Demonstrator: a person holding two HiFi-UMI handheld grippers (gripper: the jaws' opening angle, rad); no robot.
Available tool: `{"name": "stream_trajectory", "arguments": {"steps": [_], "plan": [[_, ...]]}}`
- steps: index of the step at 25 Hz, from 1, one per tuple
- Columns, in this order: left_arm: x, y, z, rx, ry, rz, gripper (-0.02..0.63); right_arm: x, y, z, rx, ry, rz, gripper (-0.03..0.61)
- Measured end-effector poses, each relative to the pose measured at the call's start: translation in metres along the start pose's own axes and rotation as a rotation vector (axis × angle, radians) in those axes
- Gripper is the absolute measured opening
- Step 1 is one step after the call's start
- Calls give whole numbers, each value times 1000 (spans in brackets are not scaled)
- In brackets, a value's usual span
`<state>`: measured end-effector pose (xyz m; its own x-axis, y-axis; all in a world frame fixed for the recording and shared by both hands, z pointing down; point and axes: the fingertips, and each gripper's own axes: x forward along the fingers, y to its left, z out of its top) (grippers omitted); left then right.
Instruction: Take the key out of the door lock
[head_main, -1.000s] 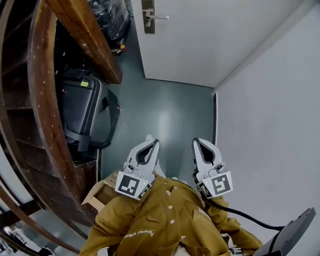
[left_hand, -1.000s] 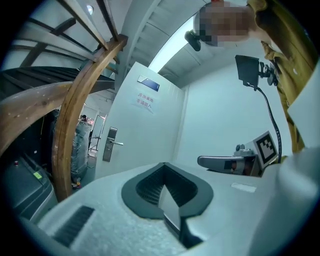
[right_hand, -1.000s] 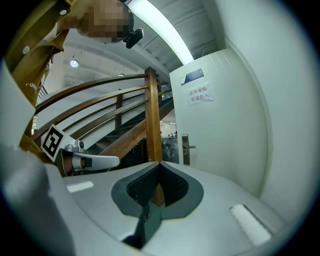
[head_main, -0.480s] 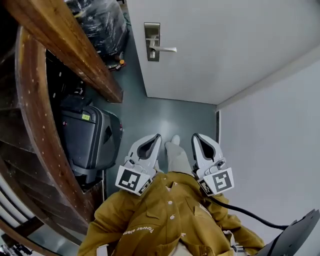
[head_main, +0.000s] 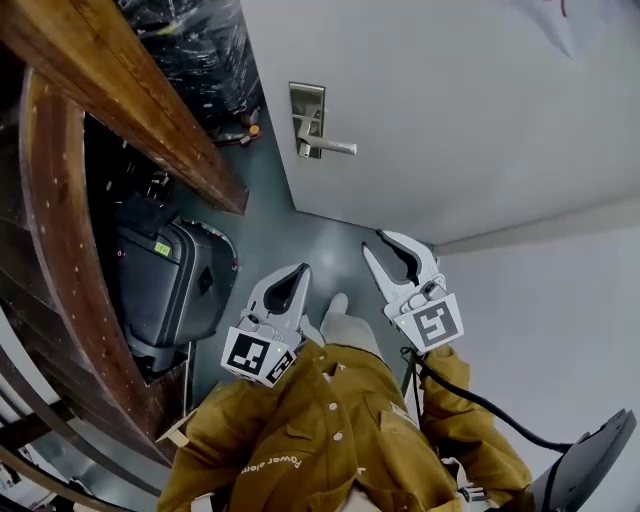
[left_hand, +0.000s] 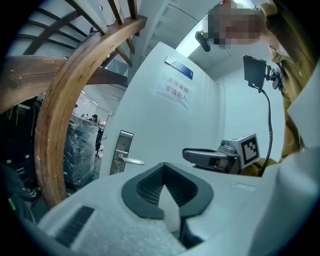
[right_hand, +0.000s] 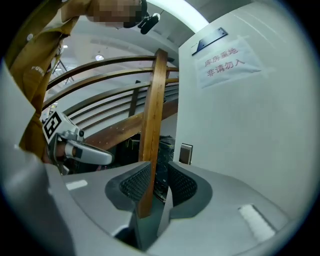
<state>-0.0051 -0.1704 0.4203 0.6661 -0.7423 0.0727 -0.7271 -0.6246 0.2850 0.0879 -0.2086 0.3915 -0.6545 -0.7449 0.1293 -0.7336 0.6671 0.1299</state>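
White door (head_main: 460, 110) with a lever handle (head_main: 328, 144) on a metal plate (head_main: 307, 102). Over the grey floor (head_main: 300, 235), left gripper (head_main: 302, 268) fingers together; right gripper (head_main: 373, 241) fingers opening, nothing between them. Dark suitcase (head_main: 165, 290) under a wooden rail (head_main: 130, 95).

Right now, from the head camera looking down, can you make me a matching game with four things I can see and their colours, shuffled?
Things:
1. door handle
2. suitcase
3. stair beam
4. person's jacket

Colours:
a. mustard yellow
b. silvery metal
c. brown wood
d. dark grey

Pairs: 1-b, 2-d, 3-c, 4-a.
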Motion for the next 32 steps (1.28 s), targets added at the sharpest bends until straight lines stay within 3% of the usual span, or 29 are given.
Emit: {"name": "stream_trajectory", "arguments": {"steps": [5, 9, 13, 16, 18, 22, 23, 24, 25, 30, 32], "plan": [[19, 23, 0, -54, -2, 38, -2, 77, -41, -29, -139, 125, 142, 238], [32, 32, -6, -87, 5, 20, -2, 134, -68, -51, -246, 194, 207, 258], [37, 50, -13, -162, -7, 28, -2, 177, -83, -92, -455, 388, 276, 264], [43, 65, -26, -221, 2, 25, -2, 195, -94, -117, -584, 529, 293, 230], [49, 75, -32, -235, 15, 22, -2, 200, -99, -126, -628, 580, 295, 136], [66, 96, -48, -298, 25, 10, -2, 201, -99, -129, -634, 614, 321, 123], [74, 106, -55, -336, 24, 14, 25, 201, -99, -129, -632, 619, 325, 123], [85, 119, -63, -388, 22, 24, 165, 202, -98, -129, -628, 621, 328, 123], [97, 135, -72, -453, 14, 36, 223, 202, -98, -129, -623, 623, 328, 123], [169, 208, -86, -870, -168, 12, 248, 206, -96, -130, -605, 634, 313, 123], [188, 219, -82, -984, -226, 3, 258, 205, -97, -130, -601, 640, 309, 123]]}}
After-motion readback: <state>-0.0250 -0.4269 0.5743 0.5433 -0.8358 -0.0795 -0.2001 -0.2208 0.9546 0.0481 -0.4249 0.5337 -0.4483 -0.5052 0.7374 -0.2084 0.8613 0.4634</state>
